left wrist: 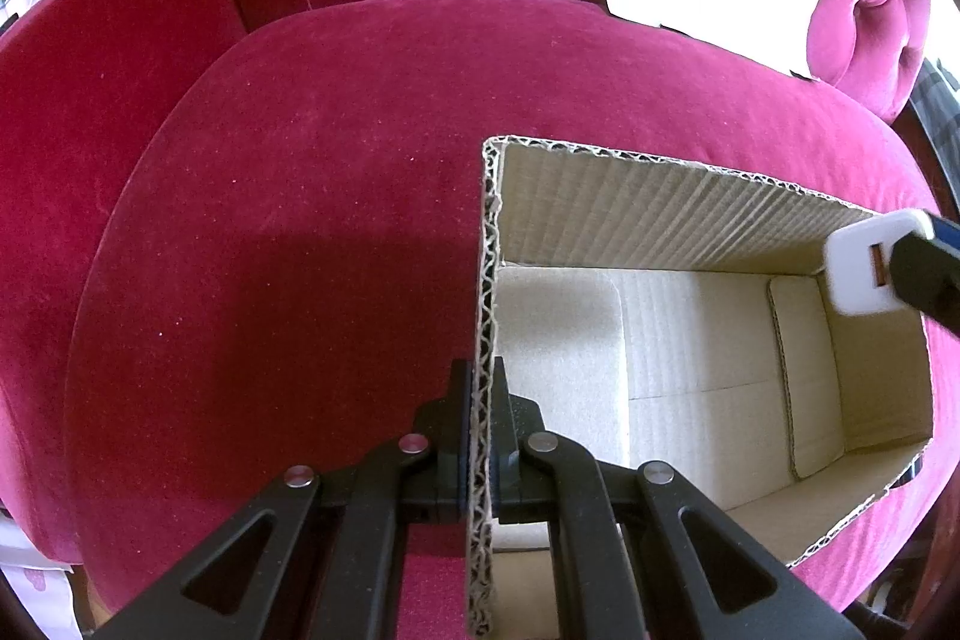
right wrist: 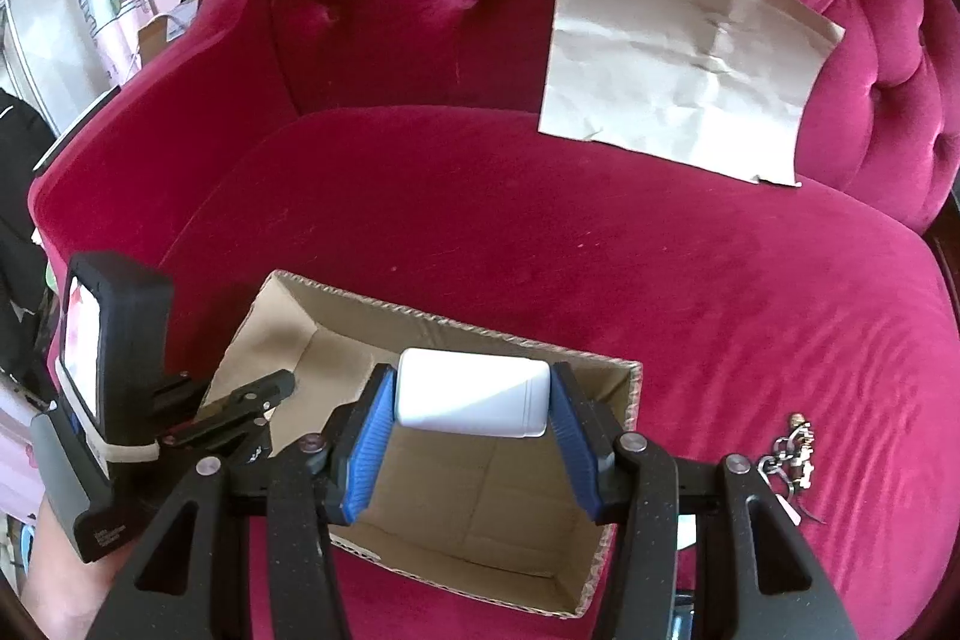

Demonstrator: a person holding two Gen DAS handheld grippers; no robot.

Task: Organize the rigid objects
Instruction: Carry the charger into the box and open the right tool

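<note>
1. A cardboard box [left wrist: 690, 340] sits open-topped on the seat of a red velvet sofa [left wrist: 300, 220].
2. The left tongs [left wrist: 480, 430] are closed on the box's near-left wall, one finger outside it and one inside.
3. The right tongs [right wrist: 474, 400] grip a white bottle [right wrist: 474, 391] sideways, its two ends pressed between the blue pads [right wrist: 372, 436].
4. The bottle hangs above the box opening, near the far wall in the right wrist view; in the left wrist view it shows at the box's right side, over the rim.
5. The inside of the box shows only its bottom flaps.
6. A creased sheet of paper [right wrist: 678, 64] leans against the sofa back, well apart from the box.
7. A small bunch of metal keys [right wrist: 792, 454] lies on the seat just to the right of the box.
8. A hand [right wrist: 54, 580] shows at the lower left under the left tongs' body.
</note>
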